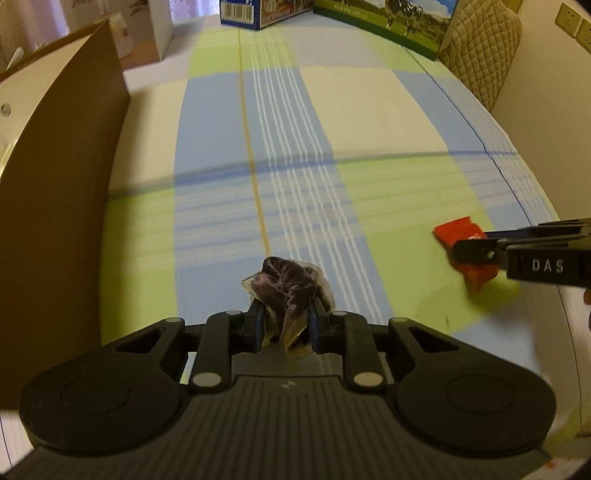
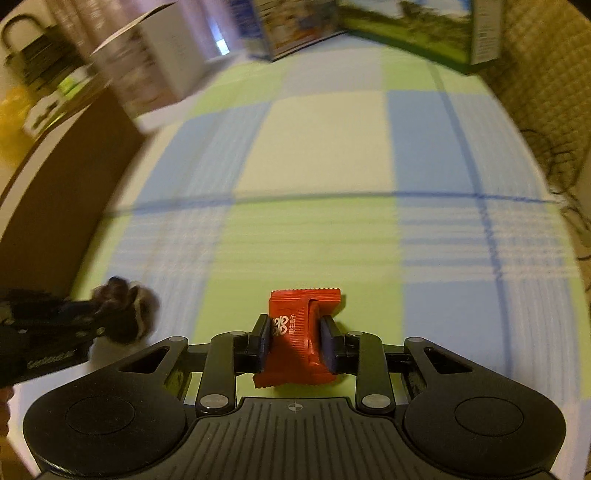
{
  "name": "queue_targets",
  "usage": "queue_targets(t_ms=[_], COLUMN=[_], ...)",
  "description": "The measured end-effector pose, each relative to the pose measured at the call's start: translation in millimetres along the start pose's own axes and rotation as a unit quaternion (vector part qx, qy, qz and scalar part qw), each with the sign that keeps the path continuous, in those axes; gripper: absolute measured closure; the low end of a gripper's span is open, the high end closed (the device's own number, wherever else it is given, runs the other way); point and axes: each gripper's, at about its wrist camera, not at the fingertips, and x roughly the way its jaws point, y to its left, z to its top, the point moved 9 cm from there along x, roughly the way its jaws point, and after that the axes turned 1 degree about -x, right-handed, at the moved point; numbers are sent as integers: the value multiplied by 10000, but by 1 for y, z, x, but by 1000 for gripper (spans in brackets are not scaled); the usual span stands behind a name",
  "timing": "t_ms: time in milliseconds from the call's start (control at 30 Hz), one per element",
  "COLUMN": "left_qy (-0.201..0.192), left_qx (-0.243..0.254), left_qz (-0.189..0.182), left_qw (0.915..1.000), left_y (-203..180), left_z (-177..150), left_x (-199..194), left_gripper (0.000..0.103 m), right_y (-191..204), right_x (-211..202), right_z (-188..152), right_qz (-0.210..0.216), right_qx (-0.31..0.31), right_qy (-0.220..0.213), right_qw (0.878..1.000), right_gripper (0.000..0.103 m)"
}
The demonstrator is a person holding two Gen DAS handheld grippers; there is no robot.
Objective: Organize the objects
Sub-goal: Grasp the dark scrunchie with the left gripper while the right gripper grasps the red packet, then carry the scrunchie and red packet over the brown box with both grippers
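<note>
Velvet first: one dark purple scrunchie (image 1: 286, 291) with a pale trim is pinched between the jaws of the left gripper (image 1: 286, 325), which are clamped together on it, the bunched fabric sticking out past the tips. Over on the right, one red snack packet (image 2: 301, 332) is squeezed the same way in the right gripper (image 2: 298, 341) — pads pressed into the wrapper on both sides. Both items look to be carried just above the checked tablecloth (image 1: 369, 110) rather than resting on it, though that can't be told for sure.

So the step in hand is judged to be the carry stage: two things picked up, neither put down yet. For the next move, a drop spot has to be chosen for each, and nothing in view is clearly marked as that spot. A brown board (image 1: 62, 184) is seen along the left edge, and two printed cartons stand at the far end — a blue carton (image 1: 258, 13) and a green carton (image 1: 391, 22).

Count: one scrunchie, one packet, two grippers, two far cartons.
</note>
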Motion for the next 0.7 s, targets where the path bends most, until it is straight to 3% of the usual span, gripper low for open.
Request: queue_targets(t_ms=[233, 367, 600, 700], left_qy=[250, 254, 90, 55], left_qx=[-106, -140, -34, 71], left_qz=[-140, -192, -123, 9], left_qw=[9995, 9994, 9999, 10000], left_y=[7, 6, -2, -5], left_z=[-39, -52, -49, -45], left_x=[-21, -27, -21, -14], left_gripper=[83, 77, 55, 55], right_y=[40, 49, 48, 48], right_x=[-9, -11, -17, -19], right_z=[-29, -41, -51, -54], right_qz=[249, 291, 252, 224], right_qx=[-536, -600, -544, -511], right_qy=[95, 160, 193, 200], right_qw=[9982, 9976, 9980, 9982], right_gripper=[77, 77, 77, 77])
